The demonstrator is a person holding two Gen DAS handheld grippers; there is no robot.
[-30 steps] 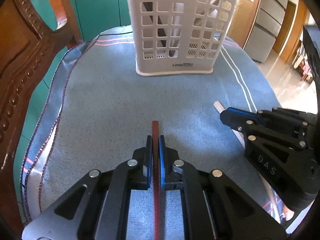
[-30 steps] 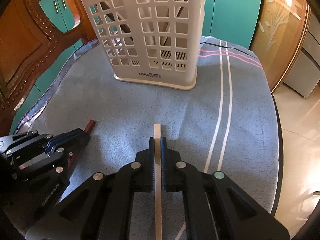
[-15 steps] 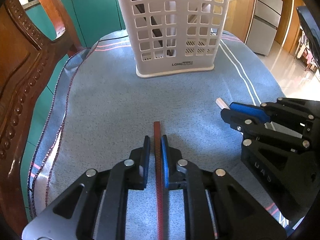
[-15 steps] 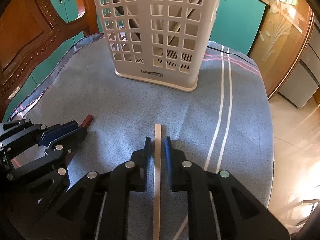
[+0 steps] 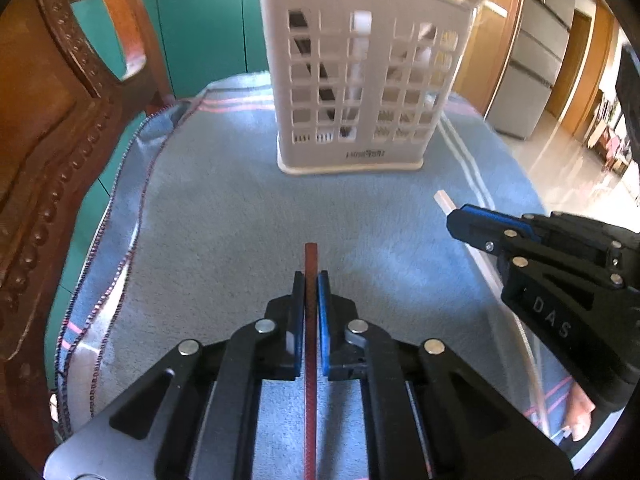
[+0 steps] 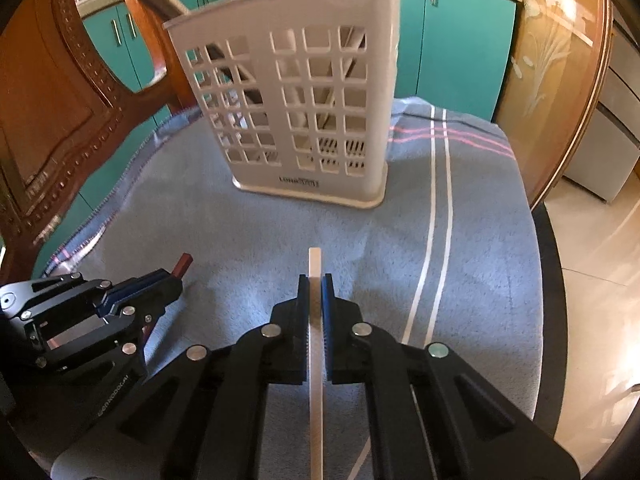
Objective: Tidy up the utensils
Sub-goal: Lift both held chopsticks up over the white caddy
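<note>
Both grippers are re-closing: left gripper [image 5: 308, 280] clamping the red chopstick [image 5: 311, 256], right gripper [image 6: 316, 282] clamping the white chopstick [image 6: 315, 260], aiming at the basket [image 6: 296, 112] at upper centre.

I am working in a home kitchen: teal cabinet doors [image 6: 460, 40] under a countertop, a carved wooden chair [image 5: 44, 128], a grey refrigerator [image 5: 532, 68], and a blue towel-covered bench [image 6: 248, 232].
</note>
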